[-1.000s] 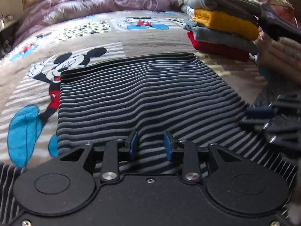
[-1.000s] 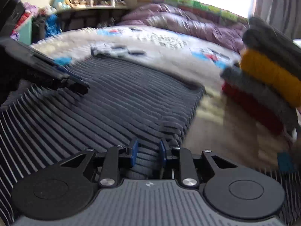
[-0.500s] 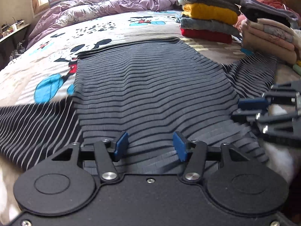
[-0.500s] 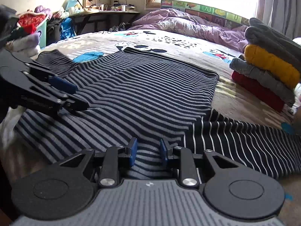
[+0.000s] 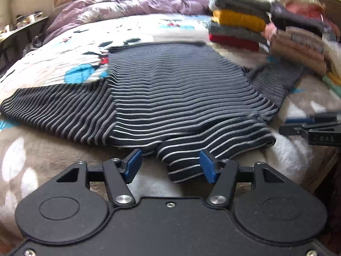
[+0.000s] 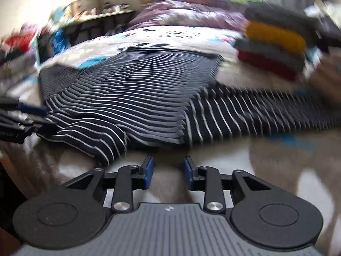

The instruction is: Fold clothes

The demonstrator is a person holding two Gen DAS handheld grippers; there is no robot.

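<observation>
The striped shirt (image 5: 170,89) lies spread flat on the bed (image 5: 53,149), dark with thin pale stripes, both sleeves stretched out to the sides and its near edge bunched into a small fold. The left claw (image 5: 170,166) hangs just short of that bunched edge, its blue pads (image 5: 133,165) wide apart and holding nothing; a flap of striped cloth sits between them, though I can't tell if it touches. Over on the other side, the right claw (image 6: 166,171) is parted too, empty, just off the shirt's edge above the beige blanket (image 6: 277,160). Beyond the shirt, a stack of folded clothes (image 5: 236,27) in grey, yellow and red rests on the cartoon-print cover (image 5: 138,32). A purple comforter (image 5: 127,4) is heaped at the far end under the window.
</observation>
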